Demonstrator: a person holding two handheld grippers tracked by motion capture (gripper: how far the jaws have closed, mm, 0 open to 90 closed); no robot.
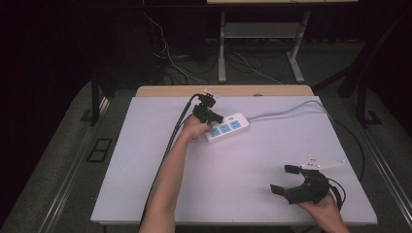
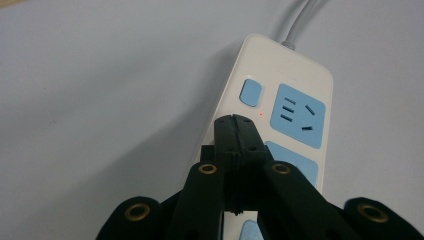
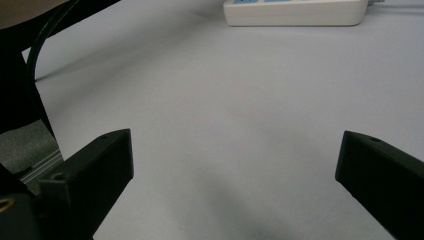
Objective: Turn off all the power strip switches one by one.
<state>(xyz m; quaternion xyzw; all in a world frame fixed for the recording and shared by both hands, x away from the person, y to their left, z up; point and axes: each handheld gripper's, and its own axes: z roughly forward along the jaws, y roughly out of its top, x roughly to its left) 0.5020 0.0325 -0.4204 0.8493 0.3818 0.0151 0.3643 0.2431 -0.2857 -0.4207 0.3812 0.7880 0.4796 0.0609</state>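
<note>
A white power strip (image 1: 227, 127) with blue sockets lies on the white table (image 1: 145, 170), left of centre toward the back. Its grey cord (image 1: 291, 109) runs off to the right. My left gripper (image 1: 214, 118) is over the strip's left end. In the left gripper view its jaws (image 2: 236, 122) are shut together with nothing between them, their tips just short of the blue switch (image 2: 251, 93) and a small red light (image 2: 261, 114). Whether they touch the power strip (image 2: 260, 55) I cannot tell. My right gripper (image 1: 283, 178) rests open near the front right, its jaws (image 3: 235, 155) wide apart over bare table.
Black cables trail from both grippers, the left one along the forearm (image 1: 167, 179). A wooden strip (image 1: 223, 91) borders the table's far side. Beyond it are desk legs (image 1: 222, 48) and loose wires on a grey floor. In the right gripper view, the power strip (image 3: 295, 12) lies far ahead.
</note>
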